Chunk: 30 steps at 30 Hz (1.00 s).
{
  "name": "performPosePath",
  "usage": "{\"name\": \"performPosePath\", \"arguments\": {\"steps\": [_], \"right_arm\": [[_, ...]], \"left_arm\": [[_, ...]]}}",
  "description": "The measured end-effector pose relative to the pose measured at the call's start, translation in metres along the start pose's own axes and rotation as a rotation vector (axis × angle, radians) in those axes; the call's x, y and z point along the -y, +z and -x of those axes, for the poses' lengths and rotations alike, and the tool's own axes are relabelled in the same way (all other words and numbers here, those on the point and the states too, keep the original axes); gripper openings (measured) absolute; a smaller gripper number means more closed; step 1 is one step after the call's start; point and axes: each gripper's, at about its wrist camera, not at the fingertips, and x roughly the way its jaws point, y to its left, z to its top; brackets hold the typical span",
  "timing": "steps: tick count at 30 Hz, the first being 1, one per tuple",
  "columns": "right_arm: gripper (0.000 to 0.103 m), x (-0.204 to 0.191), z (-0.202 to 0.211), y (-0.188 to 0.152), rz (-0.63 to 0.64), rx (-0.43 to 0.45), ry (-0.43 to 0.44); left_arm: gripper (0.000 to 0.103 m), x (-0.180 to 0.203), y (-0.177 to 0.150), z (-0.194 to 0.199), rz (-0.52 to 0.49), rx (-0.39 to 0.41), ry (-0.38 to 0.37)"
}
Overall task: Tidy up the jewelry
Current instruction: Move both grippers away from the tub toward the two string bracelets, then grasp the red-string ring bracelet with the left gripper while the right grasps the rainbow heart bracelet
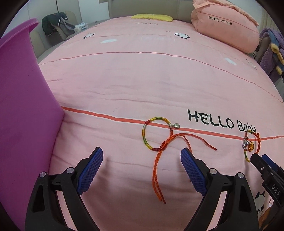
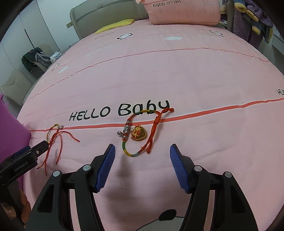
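Purple bin [image 1: 26, 106] interior hidden; both grippers' jaws spread above bracelets [image 1: 156, 135] on the bedspread [image 1: 142, 80].

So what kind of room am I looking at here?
Most likely a bedroom: the work surface is a bed with a pink "HELLO Baby" bedspread, a matching pillow near its headboard, and clothes heaped on a chair.

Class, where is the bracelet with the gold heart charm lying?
In the right wrist view, the heart-charm bracelet lies on the pink bedspread just ahead of the open right tongs, below "HELLO Baby".
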Motion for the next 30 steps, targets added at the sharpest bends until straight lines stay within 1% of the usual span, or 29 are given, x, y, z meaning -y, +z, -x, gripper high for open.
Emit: {"name": "performPosePath", "arguments": {"steps": [6, 17, 21, 23, 25, 27, 28, 29, 30], "right_arm": [[0.061, 0.002, -0.013, 0.006, 0.004, -0.006, -0.023], [0.061, -0.002, -0.022, 0.006, 0.053, -0.006, -0.057], [0.05, -0.007, -0.026, 0.005, 0.083, 0.0, -0.08], [0.042, -0.01, -0.027, 0.005, 0.094, 0.001, -0.078], [0.019, -0.012, -0.027, 0.005, 0.095, -0.001, -0.065], [0.018, -0.014, -0.026, 0.006, 0.088, 0.001, -0.062], [0.018, -0.014, -0.025, 0.005, 0.084, 0.004, -0.056], [0.018, -0.014, -0.024, 0.005, 0.082, 0.006, -0.054], [0.018, -0.014, -0.023, 0.004, 0.081, 0.009, -0.051]], "left_arm": [[0.088, 0.006, 0.007, -0.008, -0.014, 0.013, 0.013], [0.088, 0.017, 0.011, -0.033, -0.038, -0.017, 0.023], [0.088, 0.019, 0.009, -0.043, -0.054, -0.014, 0.024], [0.087, 0.017, 0.01, -0.044, -0.038, -0.013, 0.008], [0.082, 0.015, 0.01, -0.043, -0.031, -0.015, -0.014], [0.061, 0.015, 0.009, -0.039, -0.031, 0.0, -0.036], [0.056, 0.015, 0.008, -0.037, -0.033, 0.006, -0.041], [0.042, 0.015, 0.007, -0.036, -0.027, 0.008, -0.053], [0.026, 0.013, 0.006, -0.034, -0.017, 0.01, -0.064]]}}
